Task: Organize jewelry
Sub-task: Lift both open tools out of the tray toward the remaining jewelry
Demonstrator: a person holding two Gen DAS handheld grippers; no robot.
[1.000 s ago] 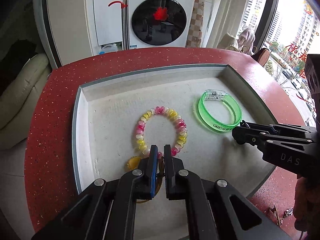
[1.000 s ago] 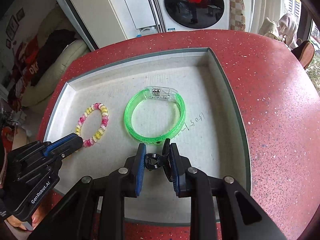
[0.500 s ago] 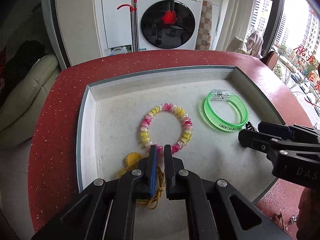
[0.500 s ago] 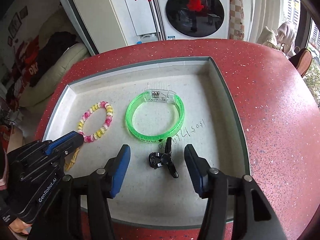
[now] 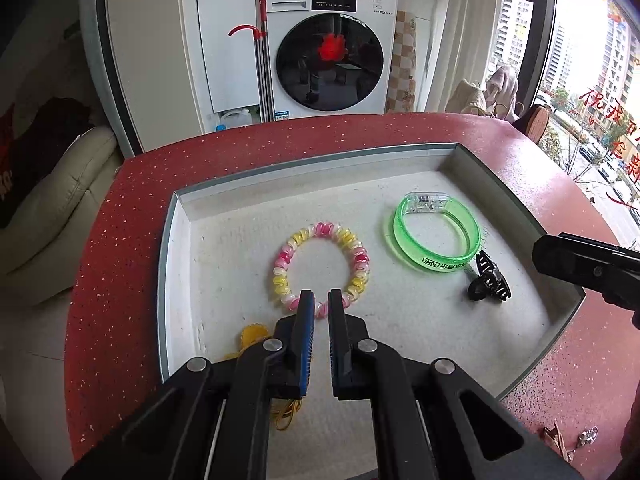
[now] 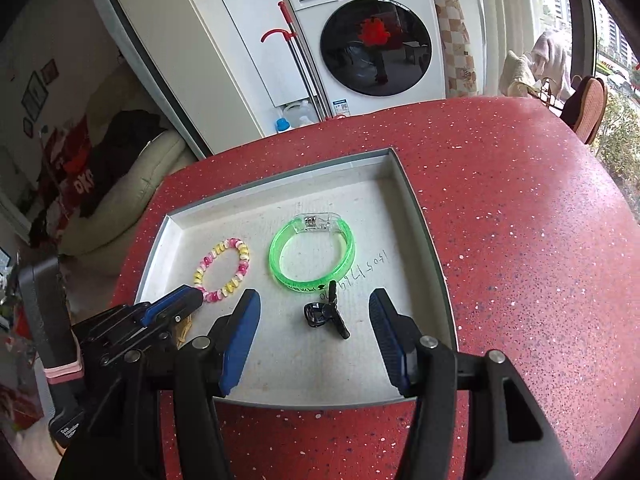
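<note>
A grey tray [image 5: 172,264] [image 6: 424,236] lies on the red table. In it lie a pink and yellow bead bracelet [image 5: 356,252] [image 6: 240,252], a green bangle [image 5: 434,262] [image 6: 348,256], a small black hair clip [image 5: 486,278] [image 6: 326,314] and a yellow pendant on a cord [image 5: 252,336]. My left gripper [image 5: 320,304] [image 6: 176,306] hovers at the bead bracelet's near edge, jaws nearly closed with nothing between them. My right gripper [image 6: 314,312] [image 5: 560,256] is open and empty, above the tray's near edge with the black clip between its fingers' line.
The red speckled table [image 6: 520,240] surrounds the tray. A few small metal pieces [image 5: 568,440] lie on it at the near right. A washing machine [image 5: 328,52] and a cream sofa [image 5: 52,208] stand beyond the table's far edge.
My right gripper opened, left the black clip on the tray by the green bangle, and drew back. My left gripper drew back and up from the yellow pendant's cord, still shut.
</note>
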